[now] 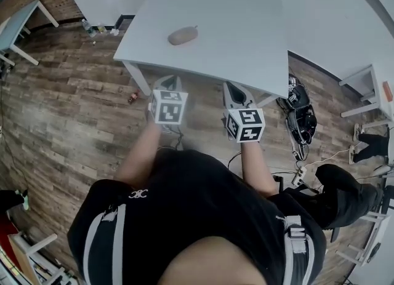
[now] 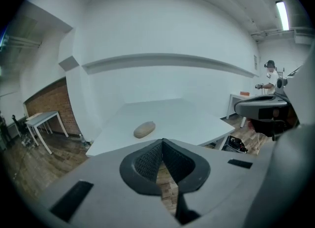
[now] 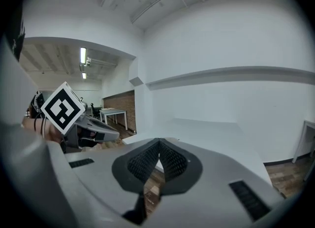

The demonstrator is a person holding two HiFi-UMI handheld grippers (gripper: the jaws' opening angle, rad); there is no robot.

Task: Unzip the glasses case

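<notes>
- Left gripper [image 1: 168,84]: jaws clenched, nothing between; short of the table [image 1: 246,44] edge, well apart from target
- Glasses case [image 1: 182,35]: tan oval, lying flat, left of table centre; zip pull too small to make out; likely light, semi-stiff shell, prone to sliding on smooth top; best pinned at one end, pull tab pinched at the seam
- Right gripper [image 1: 234,90]: jaws pressed together, empty; just beside left one, also off the table
</notes>
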